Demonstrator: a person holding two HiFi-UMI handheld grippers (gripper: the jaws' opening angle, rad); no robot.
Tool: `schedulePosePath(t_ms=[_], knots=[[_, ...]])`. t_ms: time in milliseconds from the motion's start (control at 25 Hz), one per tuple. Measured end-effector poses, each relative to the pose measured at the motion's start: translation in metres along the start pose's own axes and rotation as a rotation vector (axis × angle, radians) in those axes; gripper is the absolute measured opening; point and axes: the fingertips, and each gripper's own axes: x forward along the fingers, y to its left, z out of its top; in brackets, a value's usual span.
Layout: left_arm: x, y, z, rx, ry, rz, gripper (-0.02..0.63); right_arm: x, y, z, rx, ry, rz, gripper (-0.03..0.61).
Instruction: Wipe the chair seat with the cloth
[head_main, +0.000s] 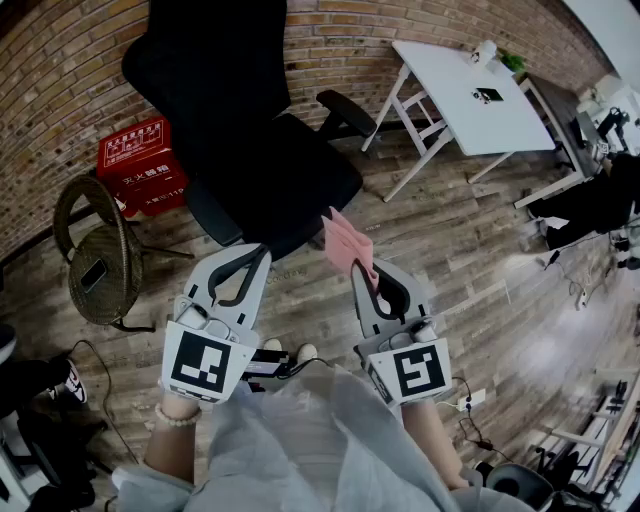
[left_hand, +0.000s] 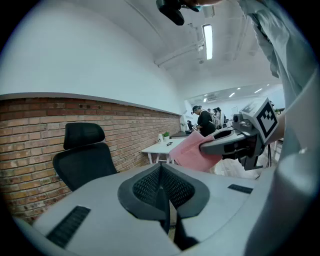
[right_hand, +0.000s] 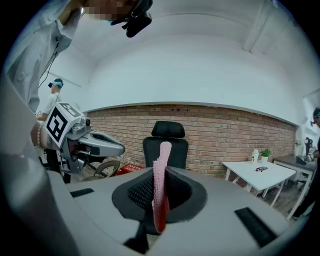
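**Pink cloth pinched in the right gripper, short of the chair**

The cloth (head_main: 347, 243) is pale pink, folded flat and standing up out of the right gripper (head_main: 370, 270), whose jaws are clamped on its lower edge. In the right gripper view it shows as a thin, ribbed strip seen edge-on between the pads. It hangs in the air just beside the front edge of the chair seat (head_main: 285, 185); whether it touches the seat I cannot tell.

The chair is a black office chair with armrests and a headrest, set before a brick wall (head_main: 60, 60). The left gripper (head_main: 258, 256) is near the same front edge, its jaws pressed together on nothing.

Left of the chair sits a red box (head_main: 143, 165) with white Chinese writing, too small to read for sure. Near it, a wicker stool (head_main: 75, 215) has a dark phone (head_main: 92, 275) on its seat. A white table (head_main: 440, 70) stands at the right, with a small plant (head_main: 512, 60) at its far end.
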Motion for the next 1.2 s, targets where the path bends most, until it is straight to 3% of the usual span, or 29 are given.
schedulePosePath(t_ms=[600, 1200], knots=[[0.004, -0.026, 0.014, 0.024, 0.0, 0.058, 0.018, -0.019, -0.019, 0.0, 0.014, -0.039, 0.051, 0.055], [0.017, -0.06, 0.024, -0.016, 0.012, 0.147, 0.018, -0.048, -0.055, -0.011, 0.003, -0.038, 0.09, 0.055]])
